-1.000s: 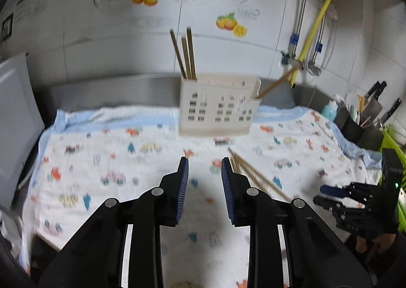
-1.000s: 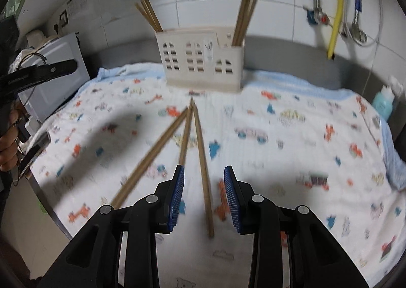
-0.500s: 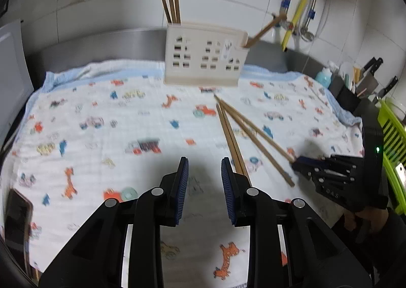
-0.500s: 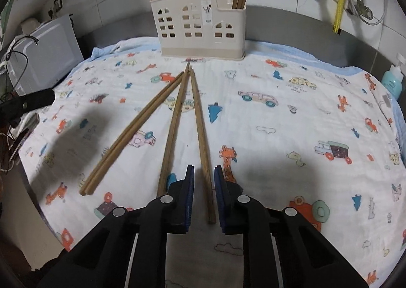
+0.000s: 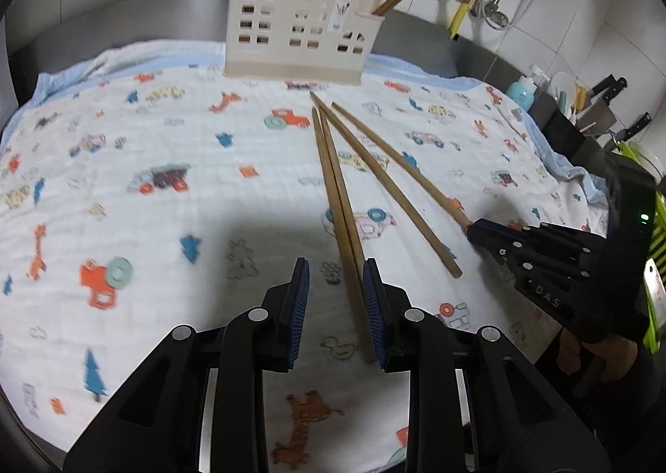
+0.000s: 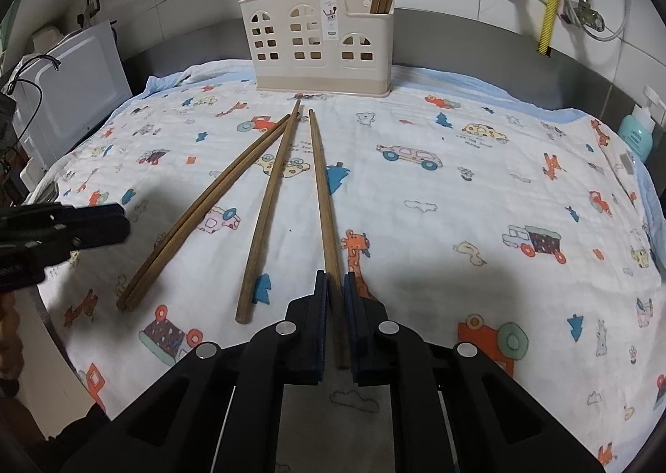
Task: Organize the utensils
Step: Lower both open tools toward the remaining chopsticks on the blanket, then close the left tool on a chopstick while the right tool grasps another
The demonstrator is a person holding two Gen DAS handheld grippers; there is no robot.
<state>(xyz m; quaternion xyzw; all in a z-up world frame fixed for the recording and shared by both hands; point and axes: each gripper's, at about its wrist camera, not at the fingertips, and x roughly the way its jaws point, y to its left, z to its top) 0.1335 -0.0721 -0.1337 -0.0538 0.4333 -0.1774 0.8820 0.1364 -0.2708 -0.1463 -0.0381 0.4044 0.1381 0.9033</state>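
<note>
Right wrist view shows the right gripper (image 6: pixel 336 298) low over the cartoon-print cloth (image 6: pixel 478 198), its blue-padded jaws drawn close around the near end of the rightmost chopstick (image 6: pixel 322 198); the pads look pressed to the wood, so I judge the grip made. That stick runs from the jaws toward the cream utensil holder (image 6: pixel 322 44) at the far edge, where more chopsticks already stand in the left and right compartments. To its left lie a single chopstick (image 6: pixel 270 202) and a pair of chopsticks (image 6: pixel 208 206) side by side, all fanning out from tips close together just before the holder.

From the left wrist camera, the left gripper (image 5: pixel 336 298) hovers with jaws spread wide, the near ends of the pair (image 5: pixel 338 198) lying between them, closer to the right pad; nothing is pinched yet.

These sticks are light, stiff, smooth wood. They will likely not bend, but held at the very end they may swing or pivot in the pads, and a pair may roll apart. Taking hold a little in from the thick end, squarely across, should steady them. Both grippers point forward along the sticks toward the holder, tilted down at the cloth, the right one lying well to the right of the left.
</note>
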